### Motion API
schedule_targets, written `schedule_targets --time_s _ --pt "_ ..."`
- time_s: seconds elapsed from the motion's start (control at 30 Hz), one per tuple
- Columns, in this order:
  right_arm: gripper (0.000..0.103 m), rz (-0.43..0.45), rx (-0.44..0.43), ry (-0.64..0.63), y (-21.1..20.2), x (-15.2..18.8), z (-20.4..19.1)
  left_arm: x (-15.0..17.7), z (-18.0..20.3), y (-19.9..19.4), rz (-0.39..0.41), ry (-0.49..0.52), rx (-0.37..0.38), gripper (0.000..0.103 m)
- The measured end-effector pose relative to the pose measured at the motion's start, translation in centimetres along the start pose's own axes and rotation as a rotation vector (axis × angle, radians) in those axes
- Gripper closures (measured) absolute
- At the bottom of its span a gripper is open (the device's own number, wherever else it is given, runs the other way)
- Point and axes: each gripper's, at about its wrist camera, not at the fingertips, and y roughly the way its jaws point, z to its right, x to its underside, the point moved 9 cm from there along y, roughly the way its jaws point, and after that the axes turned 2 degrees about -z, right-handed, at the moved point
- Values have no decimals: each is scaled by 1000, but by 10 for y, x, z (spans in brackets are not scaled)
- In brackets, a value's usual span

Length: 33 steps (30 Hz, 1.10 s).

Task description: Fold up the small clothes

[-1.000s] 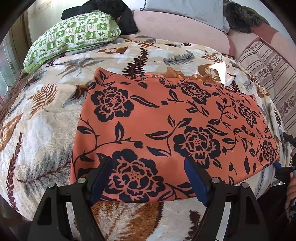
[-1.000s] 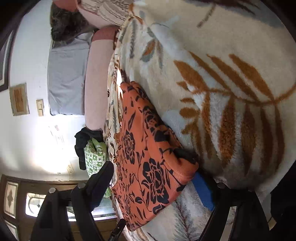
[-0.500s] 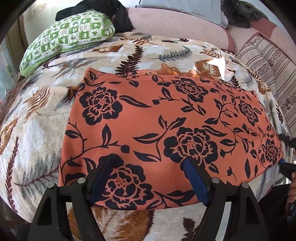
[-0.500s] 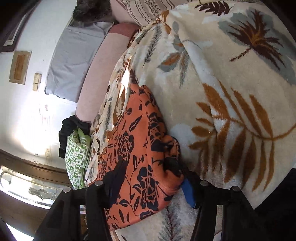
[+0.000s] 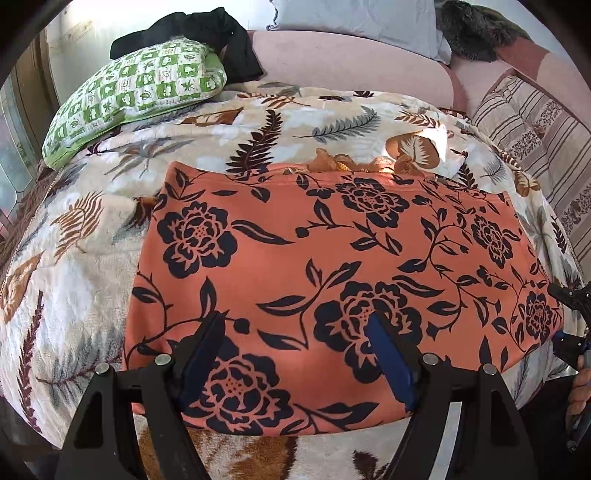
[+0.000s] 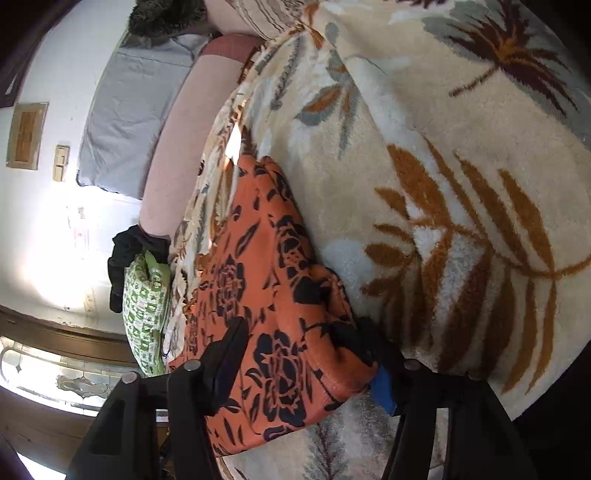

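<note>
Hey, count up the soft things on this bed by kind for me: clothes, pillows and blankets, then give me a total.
Clothes: 2, the orange flowered garment and a black garment.
Pillows: 2, the green checked pillow and a grey pillow.
Blankets: 1, the leaf-print blanket.
Total: 5

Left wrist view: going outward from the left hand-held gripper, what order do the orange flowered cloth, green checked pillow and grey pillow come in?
1. Orange flowered cloth: directly under the left hand-held gripper, spread on the blanket.
2. Green checked pillow: farther back, on the left.
3. Grey pillow: farthest, at the top against the headboard.
</note>
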Motion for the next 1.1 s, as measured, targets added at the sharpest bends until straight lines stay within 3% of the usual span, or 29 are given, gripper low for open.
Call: schedule_targets --time_s 0.1,0.17,0.2,0.23,0.3,0.4,0.43,0.5,0.6,0.67,0.77,0.87,1.0,1.1 --pt "44 -7 16 -29 0 0 -1 5 9 17 -26 55 -24 22" --pt "51 -15 43 -51 1 0 -2 15 14 42 -62 167 -112 8" --pt "67 -22 60 -65 3 1 -3 12 13 40 -26 174 -135 5" --pt "79 -40 70 -76 6 2 -4 11 12 37 -41 151 -125 6" --pt "81 -49 94 -104 6 2 -5 5 9 23 -47 94 -99 7" --pt "77 -50 101 -130 6 2 -11 -9 17 -2 75 134 -95 7" --pt "77 -40 102 -119 6 1 -9 -7 19 5 58 150 -98 7" --pt "76 -50 106 -82 11 0 -3 11 20 38 -63 164 -93 5" --pt "82 -65 125 -130 16 -2 -8 13 17 40 -14 155 -100 0" --pt "88 -52 149 -215 10 -2 -33 13 15 40 -14 145 -82 0" --pt "89 -3 125 -385 -3 5 -104 8 5 23 15 92 -22 1" --pt "89 9 64 -557 -1 34 -189 -5 -20 -20 150 0 49 1" --pt "89 -35 -21 -781 25 109 -282 -6 -107 -82 327 -204 -12 1" --pt "89 -114 -13 -906 70 172 -309 16 -181 -95 366 -418 -63 1"
